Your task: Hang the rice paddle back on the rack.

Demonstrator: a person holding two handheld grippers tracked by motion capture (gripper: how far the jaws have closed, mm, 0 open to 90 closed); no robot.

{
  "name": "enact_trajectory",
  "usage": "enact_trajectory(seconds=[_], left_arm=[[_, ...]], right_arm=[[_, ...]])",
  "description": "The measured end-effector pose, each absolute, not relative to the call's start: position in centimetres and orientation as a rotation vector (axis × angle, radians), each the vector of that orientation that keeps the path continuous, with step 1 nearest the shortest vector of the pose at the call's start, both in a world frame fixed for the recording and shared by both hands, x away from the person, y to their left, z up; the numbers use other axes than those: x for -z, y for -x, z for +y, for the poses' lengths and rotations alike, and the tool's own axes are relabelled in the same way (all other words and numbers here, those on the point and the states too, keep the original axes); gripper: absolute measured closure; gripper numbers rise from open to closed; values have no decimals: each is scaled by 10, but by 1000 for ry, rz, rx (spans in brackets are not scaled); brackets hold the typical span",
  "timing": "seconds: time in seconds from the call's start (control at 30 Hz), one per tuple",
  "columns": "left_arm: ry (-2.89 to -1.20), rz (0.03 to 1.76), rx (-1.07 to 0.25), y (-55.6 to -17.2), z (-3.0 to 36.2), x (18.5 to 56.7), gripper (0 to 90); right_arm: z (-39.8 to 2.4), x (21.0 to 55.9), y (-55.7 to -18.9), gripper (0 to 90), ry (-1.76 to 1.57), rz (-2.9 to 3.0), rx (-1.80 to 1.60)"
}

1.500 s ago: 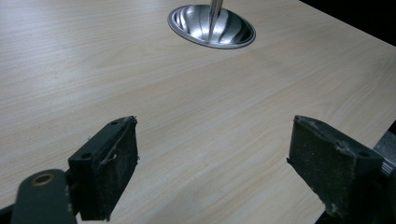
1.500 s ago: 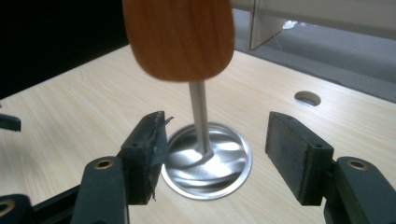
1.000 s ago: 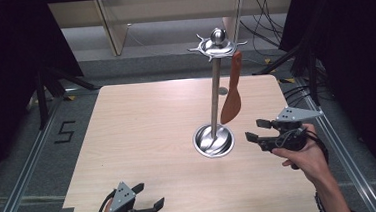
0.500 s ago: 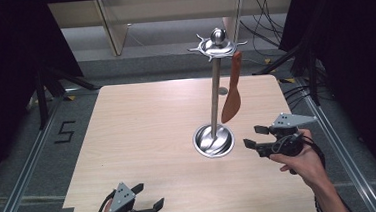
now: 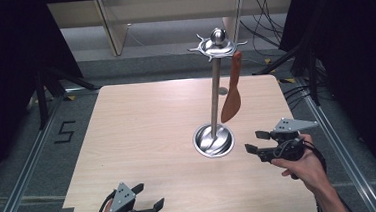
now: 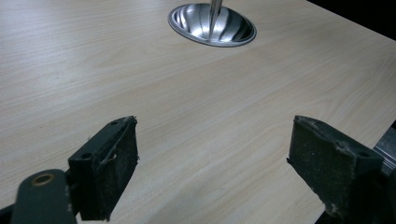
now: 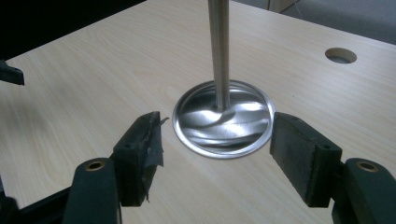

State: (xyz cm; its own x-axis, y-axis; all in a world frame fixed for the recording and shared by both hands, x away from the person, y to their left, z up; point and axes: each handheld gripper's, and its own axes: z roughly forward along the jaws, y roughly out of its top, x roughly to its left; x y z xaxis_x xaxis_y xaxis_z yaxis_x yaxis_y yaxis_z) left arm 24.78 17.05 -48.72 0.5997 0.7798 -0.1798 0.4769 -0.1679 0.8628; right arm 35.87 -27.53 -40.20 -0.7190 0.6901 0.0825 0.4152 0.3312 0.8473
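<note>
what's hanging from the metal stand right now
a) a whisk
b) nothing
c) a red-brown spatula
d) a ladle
c: in the high view a red-brown spatula hangs blade-down from a hook on the stand, beside its pole.

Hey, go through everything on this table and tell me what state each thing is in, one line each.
Utensil stand: upright, base on the table.
Orange spatula: hanging from the stand's top, blade down, clear of the table.
Left gripper: open, empty.
Right gripper: open, empty, beside the stand's base.
</note>
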Motion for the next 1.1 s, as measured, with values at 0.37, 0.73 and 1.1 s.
enact_trajectory(seconds=[0.37, 0.73, 1.1], left_arm=[[-1814, 1025, -376, -247, 170, 487, 150], [-1828, 1018, -383, -248, 172, 487, 150], [-1830, 1010, -383, -247, 171, 487, 150]], right_arm=[[-273, 409, -356, 344, -1020, 2330, -1351], [-270, 414, -354, 321, -1046, 2367, -1352], [-269, 424, -351, 313, -1066, 2390, -1335]])
